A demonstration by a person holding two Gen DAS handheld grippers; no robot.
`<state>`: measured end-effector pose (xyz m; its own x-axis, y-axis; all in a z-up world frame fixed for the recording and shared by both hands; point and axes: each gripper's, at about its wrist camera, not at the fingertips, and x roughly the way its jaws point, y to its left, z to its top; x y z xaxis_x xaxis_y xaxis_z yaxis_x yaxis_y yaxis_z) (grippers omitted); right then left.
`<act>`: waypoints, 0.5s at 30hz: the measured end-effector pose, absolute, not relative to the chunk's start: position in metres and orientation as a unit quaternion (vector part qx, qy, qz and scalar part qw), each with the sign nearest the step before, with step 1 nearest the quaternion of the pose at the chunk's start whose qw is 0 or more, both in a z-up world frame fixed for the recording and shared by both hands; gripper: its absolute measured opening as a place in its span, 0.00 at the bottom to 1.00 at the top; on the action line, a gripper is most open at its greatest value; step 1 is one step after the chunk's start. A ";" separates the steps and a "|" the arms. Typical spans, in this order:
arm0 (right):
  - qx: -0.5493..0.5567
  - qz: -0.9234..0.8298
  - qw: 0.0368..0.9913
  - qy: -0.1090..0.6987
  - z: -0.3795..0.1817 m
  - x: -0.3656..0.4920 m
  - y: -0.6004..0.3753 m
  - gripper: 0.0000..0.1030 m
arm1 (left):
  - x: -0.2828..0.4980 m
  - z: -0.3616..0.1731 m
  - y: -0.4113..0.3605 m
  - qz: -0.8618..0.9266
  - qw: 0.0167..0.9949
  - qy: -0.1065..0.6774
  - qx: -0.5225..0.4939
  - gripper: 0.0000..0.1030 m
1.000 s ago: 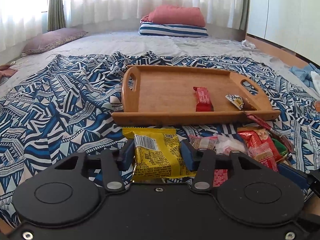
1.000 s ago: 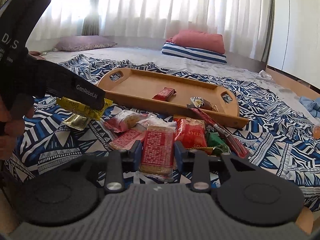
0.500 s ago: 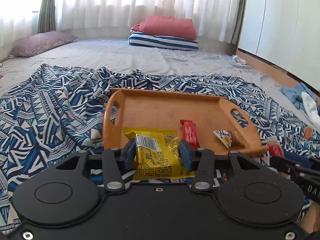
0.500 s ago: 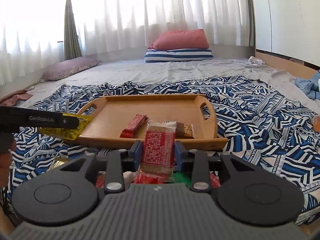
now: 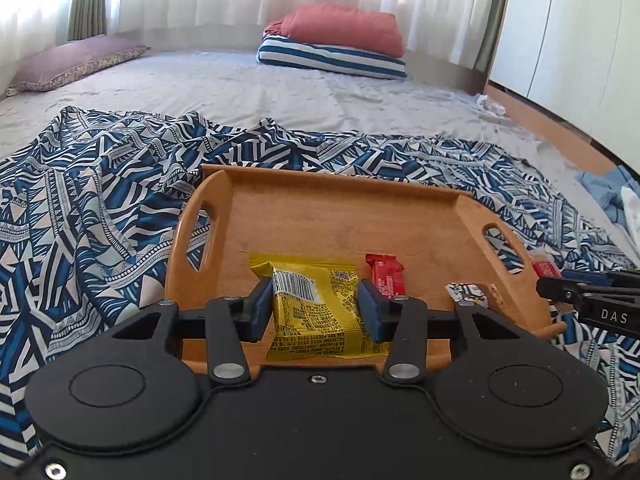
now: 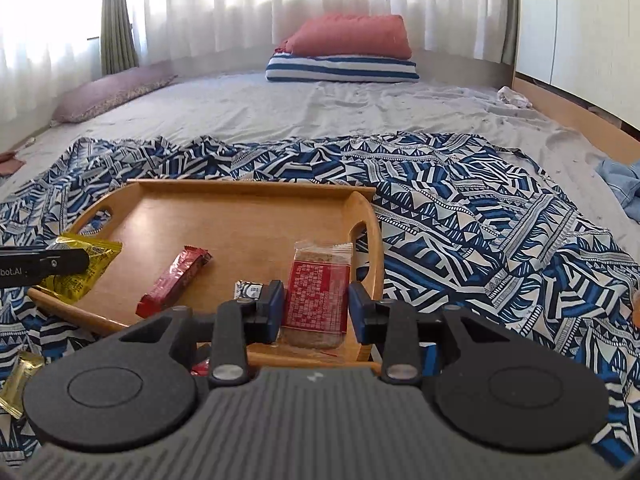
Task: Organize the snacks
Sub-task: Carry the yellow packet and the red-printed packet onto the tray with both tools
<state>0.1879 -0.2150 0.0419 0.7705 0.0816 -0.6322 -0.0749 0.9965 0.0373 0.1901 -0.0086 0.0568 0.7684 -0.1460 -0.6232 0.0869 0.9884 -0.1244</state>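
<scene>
My left gripper [image 5: 314, 294] is shut on a yellow snack packet [image 5: 312, 324], held above the near left part of the wooden tray [image 5: 340, 216]. My right gripper [image 6: 316, 300] is shut on a clear cracker packet with a red label [image 6: 316, 292], over the tray's [image 6: 240, 224] near right end by the handle. On the tray floor lie a red bar [image 6: 176, 280] and a small black-and-white wrapped snack [image 6: 248, 290]. The left wrist view shows the red bar [image 5: 386, 276] just past the yellow packet, and the right gripper [image 5: 560, 286] at the right edge.
The tray sits on a blue and white patterned cloth [image 5: 100, 220] spread over a grey mattress. A gold packet [image 6: 16, 384] lies on the cloth at the near left. Pillows [image 6: 344, 52] rest by the curtains; blue clothing [image 6: 620, 184] lies far right.
Both grippers have carried their packets forward from the snack pile on the cloth to above the tray. The tray now fills the near view and the pile has dropped out of sight.
</scene>
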 end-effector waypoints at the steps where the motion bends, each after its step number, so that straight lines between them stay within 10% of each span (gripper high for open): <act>1: 0.007 0.046 0.938 0.344 0.039 0.193 -0.216 0.38 | 0.194 0.054 -0.010 -0.061 0.939 0.337 -0.041 0.42; 15: -0.027 0.040 0.924 0.379 0.008 0.224 -0.208 0.38 | 0.218 0.028 -0.024 -0.055 0.936 0.348 -0.024 0.41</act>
<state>0.2241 -0.2075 0.0077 0.7091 0.0538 -0.7030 -0.0954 0.9952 -0.0201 0.2181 -0.0239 0.0280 0.7517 -0.1188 -0.6488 0.0858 0.9929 -0.0824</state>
